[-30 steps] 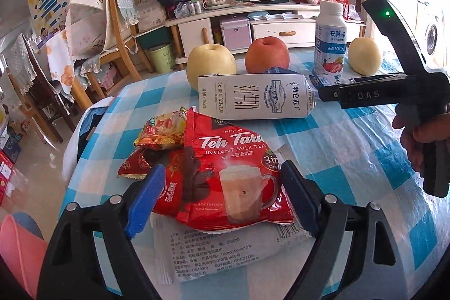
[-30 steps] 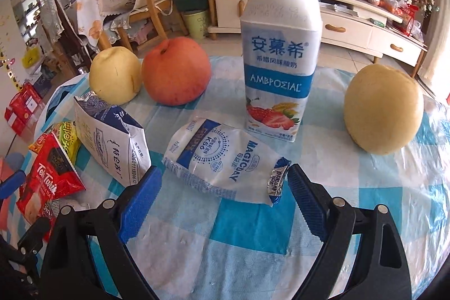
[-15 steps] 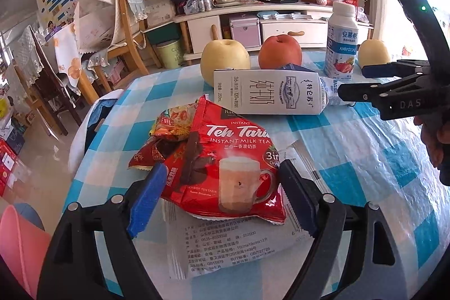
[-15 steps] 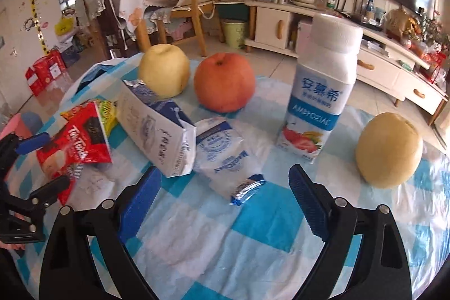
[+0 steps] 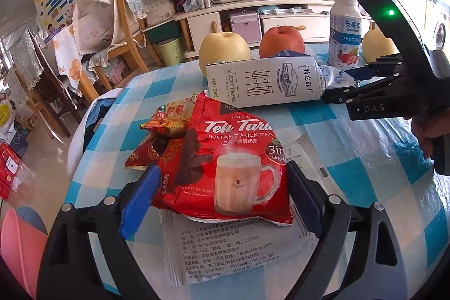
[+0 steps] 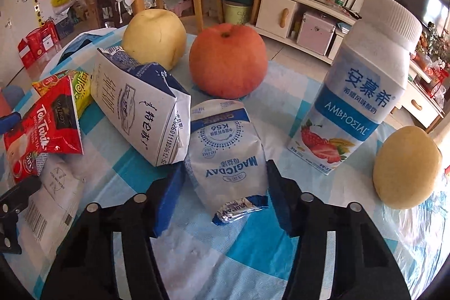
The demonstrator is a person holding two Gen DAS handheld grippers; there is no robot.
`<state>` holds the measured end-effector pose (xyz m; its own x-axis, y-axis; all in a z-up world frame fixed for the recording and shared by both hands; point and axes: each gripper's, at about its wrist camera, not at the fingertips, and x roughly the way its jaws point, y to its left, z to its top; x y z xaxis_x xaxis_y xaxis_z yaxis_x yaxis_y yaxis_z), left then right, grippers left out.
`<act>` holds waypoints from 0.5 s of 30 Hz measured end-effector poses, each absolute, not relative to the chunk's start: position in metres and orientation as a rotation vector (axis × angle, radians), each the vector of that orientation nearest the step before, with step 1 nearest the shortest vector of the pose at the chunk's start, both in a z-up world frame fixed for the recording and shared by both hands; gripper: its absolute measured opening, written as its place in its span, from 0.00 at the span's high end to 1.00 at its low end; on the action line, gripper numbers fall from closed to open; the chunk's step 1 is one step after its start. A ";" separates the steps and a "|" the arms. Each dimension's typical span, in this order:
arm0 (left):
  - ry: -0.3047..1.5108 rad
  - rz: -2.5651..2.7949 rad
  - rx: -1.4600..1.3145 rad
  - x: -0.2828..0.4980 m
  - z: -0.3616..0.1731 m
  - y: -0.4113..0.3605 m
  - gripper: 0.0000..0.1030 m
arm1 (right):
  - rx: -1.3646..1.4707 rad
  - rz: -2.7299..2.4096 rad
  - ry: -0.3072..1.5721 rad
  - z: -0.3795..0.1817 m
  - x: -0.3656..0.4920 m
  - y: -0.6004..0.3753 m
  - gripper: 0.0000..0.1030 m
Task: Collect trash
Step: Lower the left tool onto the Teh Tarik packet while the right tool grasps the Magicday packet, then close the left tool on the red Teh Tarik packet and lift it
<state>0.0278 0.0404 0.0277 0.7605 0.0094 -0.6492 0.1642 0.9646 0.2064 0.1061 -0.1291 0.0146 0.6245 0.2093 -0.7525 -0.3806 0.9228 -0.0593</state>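
Note:
A red Teh Tarik tea packet point(image 5: 230, 167) lies on a white printed wrapper point(image 5: 225, 252), with smaller snack wrappers point(image 5: 168, 120) behind it. My left gripper point(image 5: 222, 204) is open, its fingers on either side of the red packet's near end. A white milk carton point(image 5: 264, 82) lies on its side farther back. In the right wrist view a blue-and-white Magicday pouch point(image 6: 227, 156) lies flat beside the carton point(image 6: 140, 108). My right gripper point(image 6: 222, 204) is open around the pouch's near end, its pads close to the pouch's sides.
A blue-checked cloth covers the table point(image 6: 253, 257). Two yellow pears point(image 6: 154, 38) point(image 6: 407, 167), a red apple point(image 6: 227, 61) and an upright Ambrosial yogurt bottle point(image 6: 362, 92) stand at the back. A pink bin point(image 5: 17, 238) shows at the lower left, beyond the table edge.
My right gripper has swung left, come in over the Magicday pouch and narrowed its jaws around it. My left gripper has edged closer to the red packet.

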 end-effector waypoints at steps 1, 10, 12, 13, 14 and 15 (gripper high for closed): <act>0.701 -0.088 0.251 0.028 0.028 0.041 0.14 | -0.233 0.336 0.826 0.015 0.105 -0.127 0.43; 0.696 -0.084 0.203 0.026 0.030 0.047 0.26 | -0.209 0.285 0.838 0.014 0.097 -0.122 0.44; 0.697 -0.086 0.199 0.024 0.031 0.047 0.27 | -0.192 0.272 0.848 0.014 0.090 -0.123 0.44; 0.698 -0.089 0.196 0.022 0.031 0.047 0.27 | -0.184 0.267 0.853 0.015 0.087 -0.123 0.44; 0.699 -0.091 0.190 0.021 0.031 0.047 0.28 | -0.176 0.260 0.855 0.014 0.081 -0.124 0.44; 0.699 -0.093 0.181 0.020 0.032 0.048 0.28 | -0.169 0.254 0.857 0.014 0.076 -0.124 0.44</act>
<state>0.0198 0.0478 0.0319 0.7622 -0.0242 -0.6469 0.1449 0.9803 0.1341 0.0762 -0.1236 0.0141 0.6278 0.1524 -0.7633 -0.2877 0.9566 -0.0456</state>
